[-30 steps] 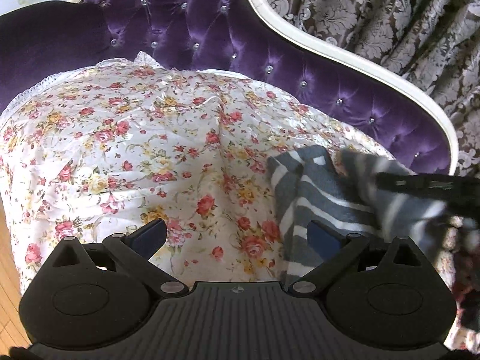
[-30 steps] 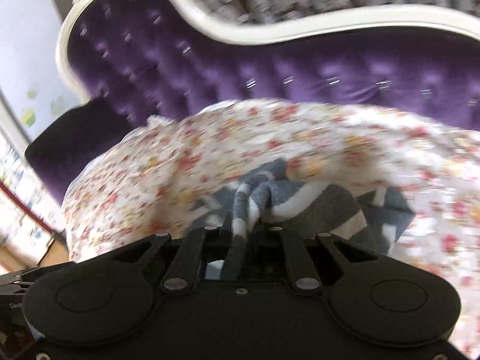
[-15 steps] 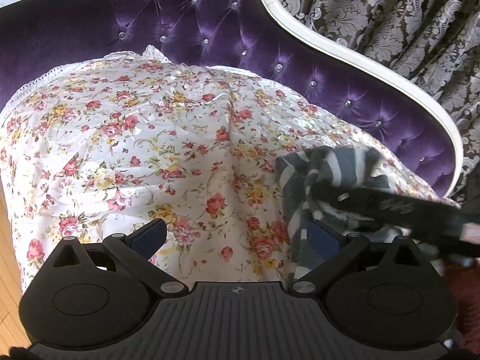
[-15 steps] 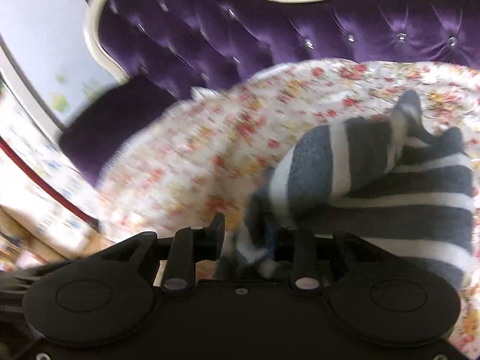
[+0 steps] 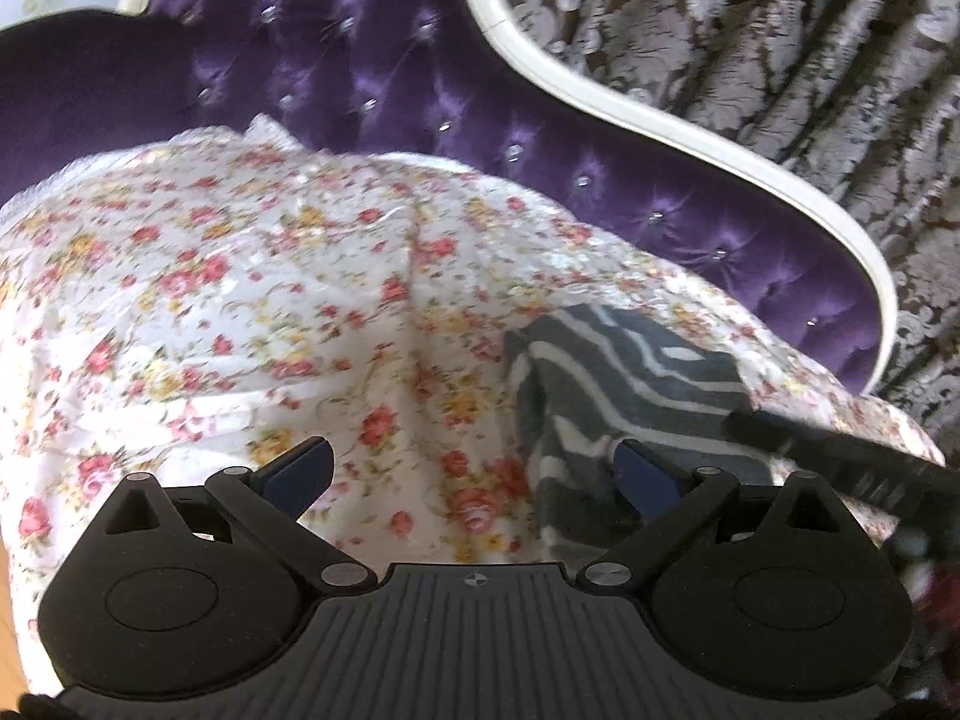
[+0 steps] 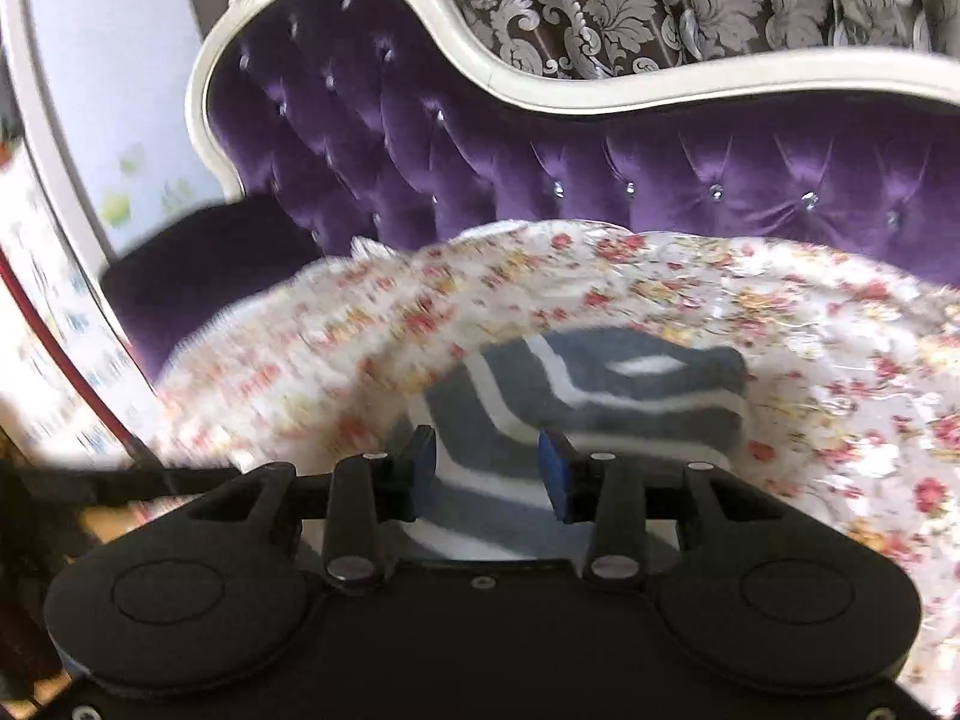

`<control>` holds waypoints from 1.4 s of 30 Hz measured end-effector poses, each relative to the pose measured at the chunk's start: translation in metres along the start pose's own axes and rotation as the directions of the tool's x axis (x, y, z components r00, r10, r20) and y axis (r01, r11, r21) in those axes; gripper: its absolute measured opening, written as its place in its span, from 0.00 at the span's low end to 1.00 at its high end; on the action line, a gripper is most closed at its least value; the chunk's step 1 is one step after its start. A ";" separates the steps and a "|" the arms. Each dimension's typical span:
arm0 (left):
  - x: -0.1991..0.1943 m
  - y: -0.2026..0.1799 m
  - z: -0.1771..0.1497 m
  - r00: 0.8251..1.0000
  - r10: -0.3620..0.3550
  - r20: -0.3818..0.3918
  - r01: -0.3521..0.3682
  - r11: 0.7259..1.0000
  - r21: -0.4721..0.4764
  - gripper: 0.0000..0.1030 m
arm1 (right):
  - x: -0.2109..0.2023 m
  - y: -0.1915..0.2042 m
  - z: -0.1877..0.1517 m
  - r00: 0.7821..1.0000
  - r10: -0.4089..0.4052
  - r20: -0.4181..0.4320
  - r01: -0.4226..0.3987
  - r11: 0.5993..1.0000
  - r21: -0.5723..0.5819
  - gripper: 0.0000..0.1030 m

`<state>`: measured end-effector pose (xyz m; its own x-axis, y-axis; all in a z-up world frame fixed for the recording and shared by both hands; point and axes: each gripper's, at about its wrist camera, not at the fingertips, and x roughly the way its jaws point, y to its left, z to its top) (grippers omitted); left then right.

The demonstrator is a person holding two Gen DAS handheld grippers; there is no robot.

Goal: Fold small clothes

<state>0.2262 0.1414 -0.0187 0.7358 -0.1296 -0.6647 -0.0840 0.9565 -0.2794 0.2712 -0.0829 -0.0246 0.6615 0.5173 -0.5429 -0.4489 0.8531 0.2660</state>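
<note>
A small grey garment with white stripes point(image 5: 624, 384) lies folded on the floral sheet point(image 5: 240, 312), right of centre in the left wrist view. My left gripper point(image 5: 474, 471) is open and empty, hovering just left of the garment; its right pad point(image 5: 645, 477) overlaps the garment's near edge. In the right wrist view the garment point(image 6: 600, 396) lies just ahead of my right gripper point(image 6: 486, 474), which is open with its blue pads apart over the garment's near edge. The right gripper's finger point(image 5: 840, 456) shows at the right of the left view.
The floral sheet covers the seat of a purple tufted sofa point(image 6: 600, 144) with a white frame point(image 6: 660, 90). A patterned curtain point(image 5: 750, 48) hangs behind. Wooden floor point(image 5: 6, 600) shows at the lower left.
My right gripper carried the striped garment over, laid it down on the sheet and opened, letting it go. The left gripper stayed open and barely moved.
</note>
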 end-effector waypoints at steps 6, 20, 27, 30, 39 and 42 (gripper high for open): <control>0.002 -0.017 -0.006 0.999 -0.027 0.027 0.025 0.998 0.065 0.98 | 0.008 0.038 -0.045 1.000 0.008 -0.003 -0.008 0.968 -0.252 0.46; 0.057 -0.027 -0.025 0.988 -0.030 -0.149 0.040 0.997 0.059 0.98 | -0.012 0.052 -0.083 0.993 0.114 -0.016 -0.113 0.936 -0.334 0.47; 0.061 -0.009 -0.028 0.984 -0.051 -0.172 0.049 0.999 -0.013 0.98 | -0.043 0.033 -0.082 0.988 0.140 0.058 -0.120 0.956 -0.266 0.49; 0.061 -0.012 -0.030 0.985 -0.038 -0.169 0.040 0.999 0.007 0.98 | -0.044 0.022 -0.085 0.991 0.126 0.054 -0.111 0.969 -0.221 0.52; 0.063 -0.014 -0.028 0.983 -0.049 -0.175 0.051 0.999 0.006 0.98 | -0.041 0.013 -0.089 0.988 0.148 -0.035 -0.152 0.976 -0.158 0.52; 0.062 -0.013 -0.028 0.982 -0.063 -0.179 0.064 0.998 -0.001 0.98 | -0.052 0.000 -0.082 0.985 0.172 0.029 -0.169 0.983 -0.072 0.57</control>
<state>0.2541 0.1133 -0.0753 0.6077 -0.2344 -0.7588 -0.0377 0.9459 -0.3223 0.1879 -0.1156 -0.0614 0.5916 0.6578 -0.4661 -0.5965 0.7461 0.2958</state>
